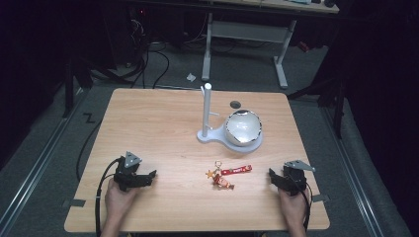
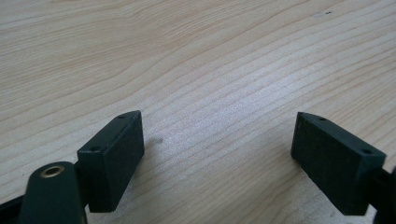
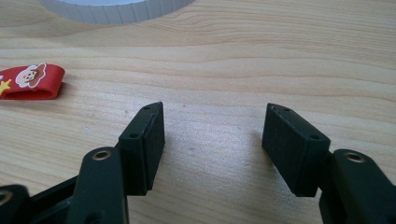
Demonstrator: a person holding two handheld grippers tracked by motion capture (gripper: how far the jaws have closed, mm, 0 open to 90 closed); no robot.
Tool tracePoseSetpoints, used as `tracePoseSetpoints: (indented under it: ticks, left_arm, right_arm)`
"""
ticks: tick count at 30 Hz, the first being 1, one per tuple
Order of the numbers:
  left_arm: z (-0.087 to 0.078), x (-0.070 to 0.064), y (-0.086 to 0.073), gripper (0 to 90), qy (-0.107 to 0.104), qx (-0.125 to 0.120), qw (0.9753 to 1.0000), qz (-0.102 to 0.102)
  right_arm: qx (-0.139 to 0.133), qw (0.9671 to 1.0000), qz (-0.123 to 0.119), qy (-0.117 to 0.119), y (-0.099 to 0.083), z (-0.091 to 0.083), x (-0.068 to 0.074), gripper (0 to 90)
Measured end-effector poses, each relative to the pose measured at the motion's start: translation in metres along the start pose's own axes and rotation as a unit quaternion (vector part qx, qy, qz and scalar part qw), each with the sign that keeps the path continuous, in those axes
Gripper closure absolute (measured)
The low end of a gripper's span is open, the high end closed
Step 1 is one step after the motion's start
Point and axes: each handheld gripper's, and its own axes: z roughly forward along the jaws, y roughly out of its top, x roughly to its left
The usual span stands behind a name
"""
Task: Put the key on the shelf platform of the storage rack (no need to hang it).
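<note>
High view first: I'm holding my left gripper [image 1: 148, 176] at the lower left of the frame and my right gripper [image 1: 274, 177] at the lower right, both resting low over the counter [image 1: 148, 123], nothing in either. The keychain [image 1: 228, 175], a little figure on a red strap, lies flat in the lower middle, nearer my right side. Up past it is a white stand [image 1: 206, 116] with a post, and a shiny bowl [image 1: 243, 127] sitting on its base.

Left gripper view: jaws spread wide, just bare wood between them.

Right gripper view: jaws wide open too, empty. The red strap end [image 3: 32, 81] sits at the left edge, well clear of my jaws, stand base along the top.

So I reckon I'm at the very start, the reach. Next move probably means swinging the right one left and coming down around the strap.
</note>
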Motion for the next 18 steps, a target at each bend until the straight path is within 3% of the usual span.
tracePoseSetpoints:
  ticks: [13, 18]
  left_arm:
    - [0.0, 0.0, 0.0, 17.4, 0.0, 0.0, 1.0, 0.0]
    - [0.001, 0.0005, 0.0009, 17.5, -0.001, 0.0, 1.0, -0.004]
  right_arm:
    - [0.001, 1.0, -0.001, 0.003, 0.0, 0.0, -0.0002, 38.3]
    - [0.001, 0.9999, -0.013, 0.011, 0.0003, 0.0008, -0.0001, 33.8]
